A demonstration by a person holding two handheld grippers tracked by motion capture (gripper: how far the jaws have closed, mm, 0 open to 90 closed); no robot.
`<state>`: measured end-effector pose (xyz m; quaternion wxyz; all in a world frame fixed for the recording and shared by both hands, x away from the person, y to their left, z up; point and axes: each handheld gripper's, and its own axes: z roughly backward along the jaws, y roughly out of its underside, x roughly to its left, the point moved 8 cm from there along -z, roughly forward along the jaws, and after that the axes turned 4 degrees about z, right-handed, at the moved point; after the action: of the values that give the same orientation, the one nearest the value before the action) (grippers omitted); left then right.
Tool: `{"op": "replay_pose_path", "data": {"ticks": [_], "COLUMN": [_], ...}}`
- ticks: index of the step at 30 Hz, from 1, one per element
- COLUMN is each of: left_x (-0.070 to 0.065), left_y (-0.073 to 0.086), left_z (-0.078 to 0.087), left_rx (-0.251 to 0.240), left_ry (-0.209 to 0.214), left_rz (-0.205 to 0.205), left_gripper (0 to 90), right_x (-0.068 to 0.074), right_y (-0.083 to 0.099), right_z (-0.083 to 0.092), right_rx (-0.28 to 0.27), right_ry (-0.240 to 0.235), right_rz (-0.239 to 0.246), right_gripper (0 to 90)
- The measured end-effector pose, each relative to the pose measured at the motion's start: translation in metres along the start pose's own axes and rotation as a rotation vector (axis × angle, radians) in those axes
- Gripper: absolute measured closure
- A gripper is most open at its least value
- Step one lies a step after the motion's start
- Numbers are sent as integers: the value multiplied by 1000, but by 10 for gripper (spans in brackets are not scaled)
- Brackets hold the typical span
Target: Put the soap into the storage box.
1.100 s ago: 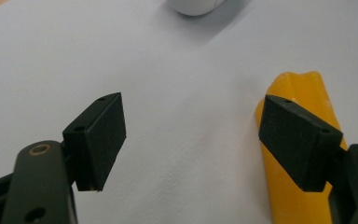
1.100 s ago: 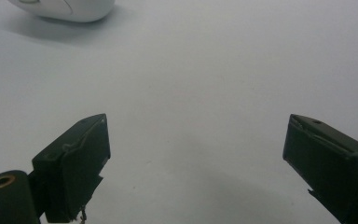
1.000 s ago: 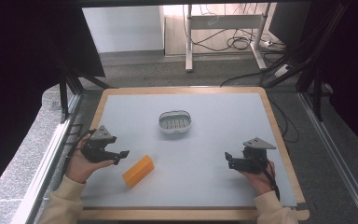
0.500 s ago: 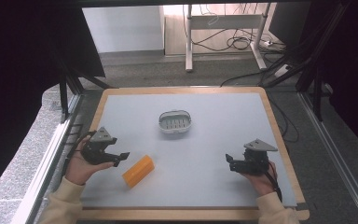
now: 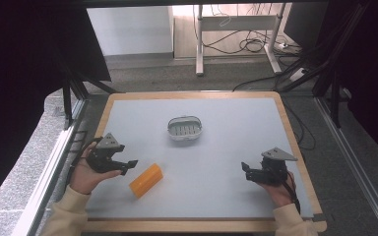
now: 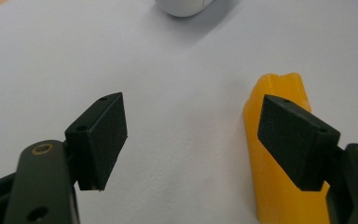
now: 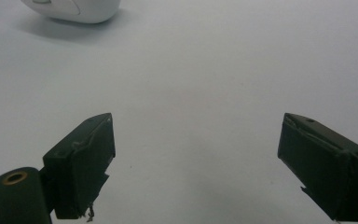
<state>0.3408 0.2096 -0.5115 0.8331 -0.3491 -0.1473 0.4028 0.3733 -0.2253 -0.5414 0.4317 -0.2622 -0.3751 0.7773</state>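
Note:
An orange block (image 5: 146,180) lies on the grey table top (image 5: 226,147), front left. My left gripper (image 5: 129,166) sits just left of it, open, jaws pointing at the block. In the left gripper view the orange block (image 6: 272,154) lies at the right, partly behind the right-hand jaw, and the left gripper (image 6: 196,126) has only bare table between its jaws. A white slotted dish (image 5: 185,128) stands mid-table. My right gripper (image 5: 246,172) rests open at the front right, its jaws toward the middle. In its own view the right gripper (image 7: 196,140) holds nothing, and the dish (image 7: 74,9) shows far off.
A wooden rim (image 5: 295,142) frames the table. The dish's edge (image 6: 184,7) shows at the top of the left gripper view. Beyond the far side are desk legs and cables on the floor (image 5: 246,44). Open surface lies between the two grippers.
My left gripper has edged slightly toward the front and the orange block. The right gripper has barely shifted. The block and dish have not moved.

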Motion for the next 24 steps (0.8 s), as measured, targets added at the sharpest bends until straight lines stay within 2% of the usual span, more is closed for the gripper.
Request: {"op": "replay_pose_path", "data": {"ticks": [2,10,18,24], "left_x": [-3,-6,-15,-24], "left_y": [-1,-4,-10,-12], "left_z": [2,8,18,16], "left_rx": [1,-1,1,18], "left_ry": [14,20,30,50], "left_rz": [5,19,25,4], "left_gripper": [242,248,248,248], "right_x": [0,0,-1,-1], "right_y": [0,1,1,2], "right_z": [-1,-1,-1,-1], "right_rx": [2,4,4,5], "right_ry": [-1,3,14,21], "right_rz": [3,7,13,19], "right_gripper": [116,118,118,118]}}
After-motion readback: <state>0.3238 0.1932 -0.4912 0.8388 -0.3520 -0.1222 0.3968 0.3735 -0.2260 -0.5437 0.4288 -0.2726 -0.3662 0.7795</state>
